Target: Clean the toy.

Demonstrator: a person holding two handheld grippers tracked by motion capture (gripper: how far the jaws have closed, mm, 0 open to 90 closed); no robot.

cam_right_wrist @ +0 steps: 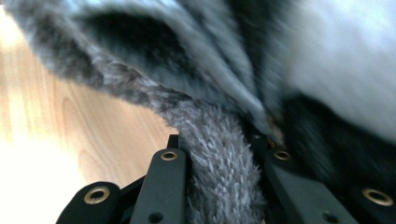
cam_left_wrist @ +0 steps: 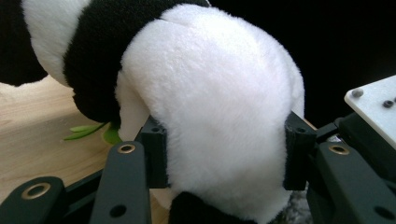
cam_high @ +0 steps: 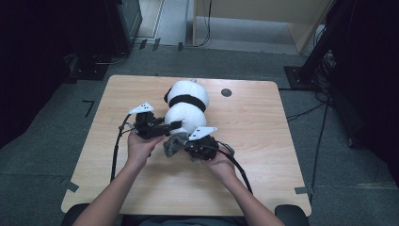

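A black-and-white panda plush (cam_high: 187, 101) lies on the wooden table (cam_high: 254, 141), with its rear end toward the person. My left gripper (cam_high: 168, 127) comes in from the left and is shut on the plush's white rear body (cam_left_wrist: 219, 107); both pads sink into the fur in the left gripper view (cam_left_wrist: 225, 156). A grey furry piece (cam_high: 173, 144) lies bunched against the plush's near end. My right gripper (cam_high: 190, 147) is shut on a fold of that grey fur (cam_right_wrist: 217, 154), which rises between its jaws. Whether the grey piece is joined to the plush I cannot tell.
A small dark round disc (cam_high: 226, 92) sits in the tabletop at the back right. Green felt leaves (cam_left_wrist: 91, 129) lie under the plush. Bare wood stretches right of and in front of the hands. Dark racks and cables (cam_high: 324, 75) stand off the table's right.
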